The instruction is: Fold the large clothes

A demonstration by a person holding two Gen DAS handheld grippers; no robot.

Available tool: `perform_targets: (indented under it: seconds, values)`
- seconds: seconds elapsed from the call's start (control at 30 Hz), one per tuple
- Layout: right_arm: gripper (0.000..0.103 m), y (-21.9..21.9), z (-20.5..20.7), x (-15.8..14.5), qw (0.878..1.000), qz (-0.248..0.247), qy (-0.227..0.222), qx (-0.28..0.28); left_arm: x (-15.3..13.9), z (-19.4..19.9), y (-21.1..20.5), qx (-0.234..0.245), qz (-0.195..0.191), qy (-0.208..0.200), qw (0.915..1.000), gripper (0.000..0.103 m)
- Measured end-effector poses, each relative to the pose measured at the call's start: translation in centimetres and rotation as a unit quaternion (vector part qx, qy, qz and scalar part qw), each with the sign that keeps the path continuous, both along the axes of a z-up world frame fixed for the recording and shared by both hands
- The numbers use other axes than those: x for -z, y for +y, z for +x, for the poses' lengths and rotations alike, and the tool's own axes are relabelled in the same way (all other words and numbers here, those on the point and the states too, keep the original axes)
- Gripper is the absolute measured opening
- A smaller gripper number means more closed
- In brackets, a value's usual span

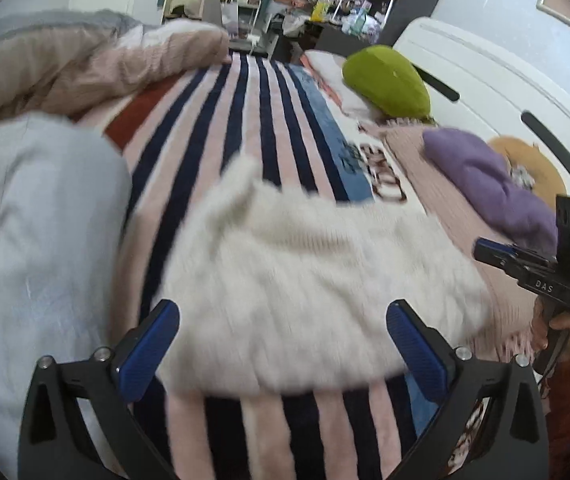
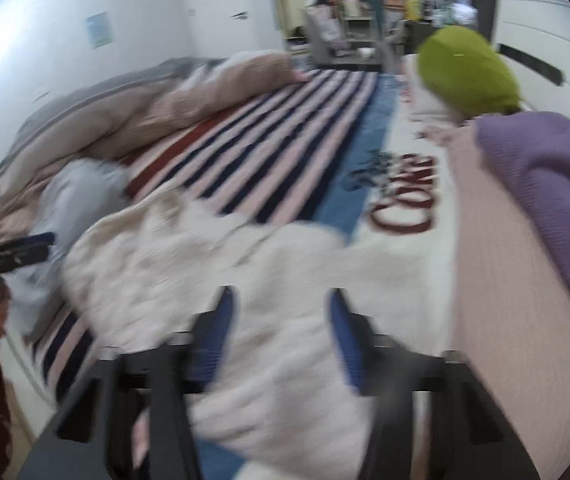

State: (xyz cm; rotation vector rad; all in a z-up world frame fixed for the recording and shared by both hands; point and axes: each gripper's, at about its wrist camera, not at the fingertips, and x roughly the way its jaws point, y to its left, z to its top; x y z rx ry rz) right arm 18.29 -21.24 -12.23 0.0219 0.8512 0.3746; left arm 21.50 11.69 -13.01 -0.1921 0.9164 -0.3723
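1. Nearest the lens, the left gripper point(image 1: 283, 348) hangs with its blue pads spread wide, nothing between them, poised over the near hem of the cream sweater point(image 1: 305, 280).
2. The right gripper point(image 2: 281, 336) is parted too (the view is badly smeared), its fingers straddling a bunched ridge of the same knit without pinching it, as far as the blur allows.
3. The sweater lies rumpled on the striped blanket point(image 1: 245, 120), one lobe poking up toward the far side; it is not yet flat, so this looks like the spreading or first-grab step, folding barely begun.
4. Next move, by my reckoning: each gripper must close on an edge or corner, then pull apart to smooth it.
5. Left sits a pale blue garment point(image 1: 37, 240), right a purple knit point(image 1: 489, 184) on pink cloth.
6. Farther off, a green cushion point(image 1: 387, 80) and a rumpled duvet point(image 1: 85, 64).
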Motion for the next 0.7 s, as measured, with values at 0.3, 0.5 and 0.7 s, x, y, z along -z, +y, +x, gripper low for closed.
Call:
perform_targets:
  seconds: [0.3,0.5,0.7]
  values:
    - [0.006,7.8,-4.0,5.9,0.997,0.03,-0.002,-0.066,8.6,-2.7,1.5,-0.071,-0.14,0.054,0.9861,0.102]
    - [0.005,8.4,-2.5,8.9,0.998,0.035,0.033,-0.05,11.7,-0.3,1.2,-0.106,-0.19,0.069,0.9736,0.102]
    - [0.005,8.9,-1.8,10.1,0.997,0.018,0.05,-0.051,12.0,1.6,0.4,-0.117,-0.215,0.064,0.9675,0.102]
